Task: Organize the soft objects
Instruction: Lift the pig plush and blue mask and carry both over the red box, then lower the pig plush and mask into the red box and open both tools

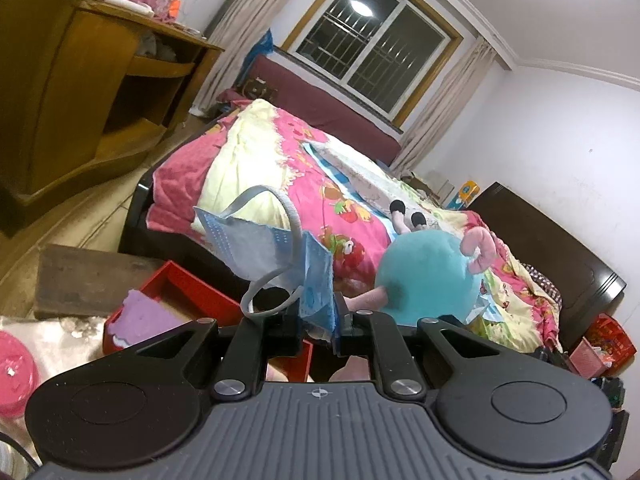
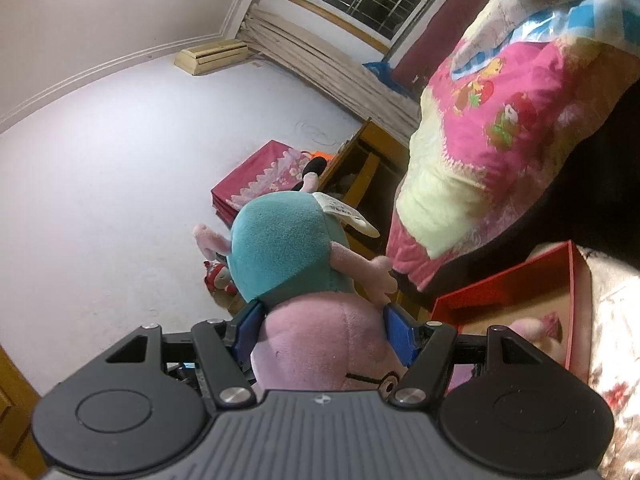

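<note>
My left gripper (image 1: pixel 318 322) is shut on a blue face mask (image 1: pixel 264 248), held in the air above a red box (image 1: pixel 188 284); the mask's grey ear loops dangle. My right gripper (image 2: pixel 324 330) is shut on a pink pig plush toy (image 2: pixel 324 344) with a teal body (image 2: pixel 286 244), held up by its head. The same plush toy (image 1: pixel 428 276) shows in the left wrist view, to the right of the mask, legs pointing up. The red box (image 2: pixel 516 280) lies lower right in the right wrist view and holds a purple soft item (image 1: pixel 140 318).
A bed with a pink and yellow quilt (image 1: pixel 304 148) stands behind. A wooden cabinet (image 1: pixel 80 92) stands at left. A pink round lid (image 1: pixel 14 376) lies at the far left. A red basket (image 1: pixel 610 332) sits by the bed's far end. A small red toy (image 2: pixel 218 278) lies by the wall.
</note>
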The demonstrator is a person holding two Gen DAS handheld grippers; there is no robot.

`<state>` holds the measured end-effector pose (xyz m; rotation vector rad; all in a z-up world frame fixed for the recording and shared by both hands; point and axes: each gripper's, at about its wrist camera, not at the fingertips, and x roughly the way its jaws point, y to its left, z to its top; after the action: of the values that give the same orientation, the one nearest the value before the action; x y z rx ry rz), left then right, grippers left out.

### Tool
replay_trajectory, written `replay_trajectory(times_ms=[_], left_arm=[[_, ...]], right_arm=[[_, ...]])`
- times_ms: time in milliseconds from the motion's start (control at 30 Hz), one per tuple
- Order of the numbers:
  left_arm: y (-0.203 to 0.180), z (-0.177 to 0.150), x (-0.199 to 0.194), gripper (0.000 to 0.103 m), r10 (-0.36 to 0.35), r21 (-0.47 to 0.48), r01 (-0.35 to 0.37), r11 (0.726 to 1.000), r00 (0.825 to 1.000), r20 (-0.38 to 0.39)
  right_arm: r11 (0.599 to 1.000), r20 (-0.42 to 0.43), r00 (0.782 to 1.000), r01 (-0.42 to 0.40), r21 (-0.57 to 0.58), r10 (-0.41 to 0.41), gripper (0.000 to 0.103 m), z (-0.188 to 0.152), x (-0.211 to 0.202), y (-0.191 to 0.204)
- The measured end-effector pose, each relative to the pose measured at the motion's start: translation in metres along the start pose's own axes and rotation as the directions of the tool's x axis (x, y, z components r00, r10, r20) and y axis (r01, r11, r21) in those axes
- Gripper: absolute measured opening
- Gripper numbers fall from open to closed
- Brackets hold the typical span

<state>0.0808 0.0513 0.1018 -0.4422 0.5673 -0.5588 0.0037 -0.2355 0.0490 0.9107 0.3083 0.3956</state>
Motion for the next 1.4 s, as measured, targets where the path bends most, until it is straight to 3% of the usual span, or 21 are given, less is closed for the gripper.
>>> replay_trajectory(times_ms=[500,900,1033,1133,1400], left_arm=[[0.016,0.007,0.076,0.011,0.06,-0.008,-0.061,0.998,0.996,-0.064],[0.052,-0.002,0.147,0.012,0.142,0.01,-0.143,0.99,0.976,-0.164],[0.059,-0.008,0.162,0.021,0.16,0.019,-0.159,0.987,0.969,-0.187],[0.063,-0.012,0.168,0.041,0.188,0.028,-0.186,0.982,0.963,-0.194],[0.061,-0.004,0.16,0.046,0.196,0.013,-0.197,0.98,0.964,-0.179]], right_arm=[[0.995,-0.008,0.995,0.1,-0.009,-0.1,0.037,0.021,0.049,-0.033],[0.958,-0.086,0.955,0.278,-0.065,-0.283,0.037,0.018,0.114,-0.09],[0.944,-0.099,0.942,0.31,-0.108,-0.321,0.038,0.016,0.129,-0.101],[0.938,-0.11,0.935,0.325,-0.125,-0.338,0.041,0.014,0.137,-0.108],[0.9,-0.099,0.908,0.381,-0.212,-0.408,0.042,0.013,0.142,-0.109]])
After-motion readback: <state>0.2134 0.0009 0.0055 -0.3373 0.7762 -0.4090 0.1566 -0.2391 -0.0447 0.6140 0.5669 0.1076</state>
